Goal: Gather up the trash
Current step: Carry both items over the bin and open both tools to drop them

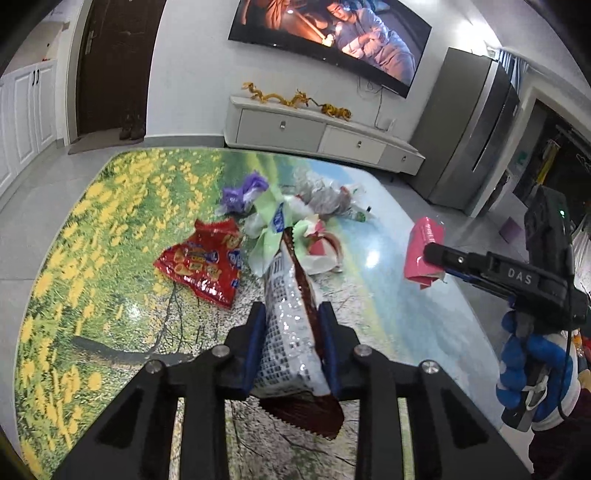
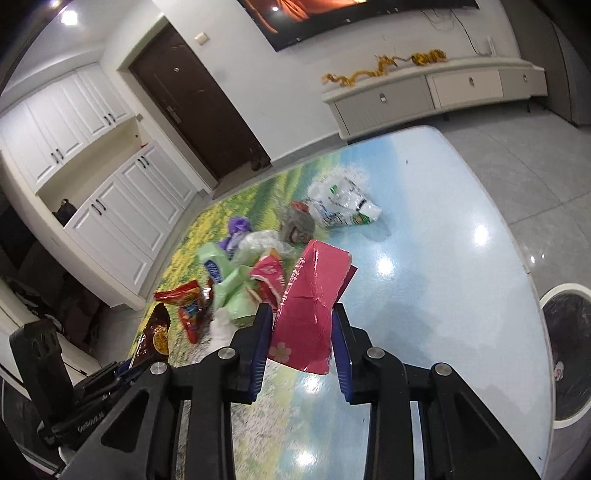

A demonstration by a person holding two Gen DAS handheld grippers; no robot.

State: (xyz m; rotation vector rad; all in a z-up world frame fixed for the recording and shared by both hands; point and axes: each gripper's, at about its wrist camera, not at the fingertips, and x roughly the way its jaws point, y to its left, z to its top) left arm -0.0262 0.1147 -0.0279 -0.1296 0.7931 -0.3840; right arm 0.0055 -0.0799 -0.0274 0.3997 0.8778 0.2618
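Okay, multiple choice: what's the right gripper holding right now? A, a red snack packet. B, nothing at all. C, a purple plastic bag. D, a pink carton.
D: in the right wrist view the right gripper has its fingers closed on the pink carton, while the red snack packet and purple plastic bag lie on the table.

The room was evenly, brightly lit; ceiling lamps (image 2: 68, 16) left white glare spots on the glossy table (image 2: 461, 258). The television (image 1: 332, 33) glowed warm. Fisheye distortion bent walls and darkened the corners, and slight motion blur softened the trash pile (image 1: 280, 218)
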